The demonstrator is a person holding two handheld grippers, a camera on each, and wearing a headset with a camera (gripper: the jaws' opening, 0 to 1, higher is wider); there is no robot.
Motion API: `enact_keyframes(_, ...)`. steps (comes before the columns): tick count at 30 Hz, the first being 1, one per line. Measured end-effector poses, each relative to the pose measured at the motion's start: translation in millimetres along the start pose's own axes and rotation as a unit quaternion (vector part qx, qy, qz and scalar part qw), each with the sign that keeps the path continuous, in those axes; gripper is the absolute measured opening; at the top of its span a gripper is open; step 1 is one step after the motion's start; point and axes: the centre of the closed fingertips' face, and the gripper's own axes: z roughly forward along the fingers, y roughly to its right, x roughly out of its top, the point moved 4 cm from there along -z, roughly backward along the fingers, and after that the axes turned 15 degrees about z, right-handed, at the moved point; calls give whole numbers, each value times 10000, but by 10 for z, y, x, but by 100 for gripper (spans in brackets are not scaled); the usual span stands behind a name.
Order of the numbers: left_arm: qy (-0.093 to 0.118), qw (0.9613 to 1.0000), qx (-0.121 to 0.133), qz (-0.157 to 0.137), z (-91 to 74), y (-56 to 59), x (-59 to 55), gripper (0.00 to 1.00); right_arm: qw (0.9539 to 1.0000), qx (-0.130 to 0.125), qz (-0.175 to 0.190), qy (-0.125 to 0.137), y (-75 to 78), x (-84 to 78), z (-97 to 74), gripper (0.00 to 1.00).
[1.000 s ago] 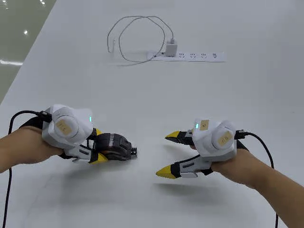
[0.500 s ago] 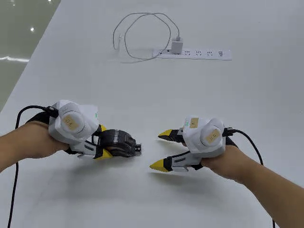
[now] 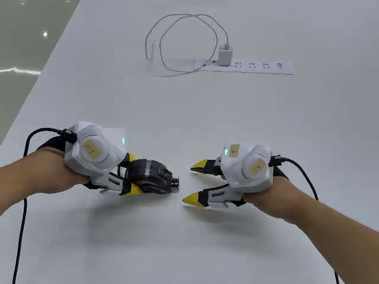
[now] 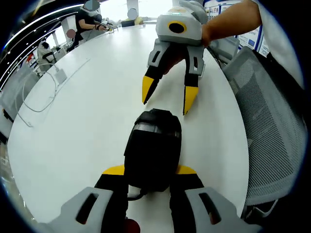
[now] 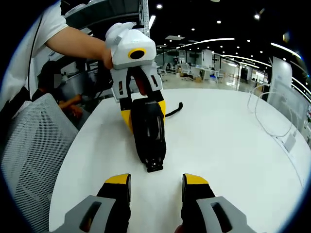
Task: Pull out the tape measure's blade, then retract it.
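Since a second ago, my right gripper (image 3: 195,183) has closed most of the gap to the tape measure (image 3: 153,176); its yellow tips now sit just off the case's nose, at the case's 3 o'clock, not touching.

Head view: the tape measure lies on the white table (image 3: 177,112) at about 8 o'clock in the picture. My left gripper (image 3: 133,174) has it clamped from its 9 o'clock side, one yellow tip on either flank of the black case. The right gripper's jaws stand wide apart and hold nothing. A power strip (image 3: 254,65) with a charger (image 3: 225,56) and a looped cable (image 3: 177,35) lies well apart at 12 to 1 o'clock.

Left gripper view: the black case (image 4: 153,148) sits between my own jaws at 6 o'clock, squeezed on both sides. The right gripper (image 4: 169,94) points at it from 12 o'clock, its jaws spread, near the case's front end.

Right gripper view: my own jaws (image 5: 155,180) rise at 6 o'clock, spread and empty. Straight ahead lies the tape measure (image 5: 149,131), with the blade's hook (image 5: 154,167) at its near end, just beyond my tips. The left gripper (image 5: 144,114) pinches the case from 12 o'clock.
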Motion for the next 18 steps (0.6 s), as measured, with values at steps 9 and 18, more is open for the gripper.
enact_keyframes(9, 4, 10000, -3, -11, 4, -4, -9, 28, 9999, 28, -108, 59, 21, 48, 54, 32)
enact_keyframes(18, 20, 10000, 27, -26, 5, -4, -11, 28, 9997, 119, -198, 83, 6, 71, 136, 27)
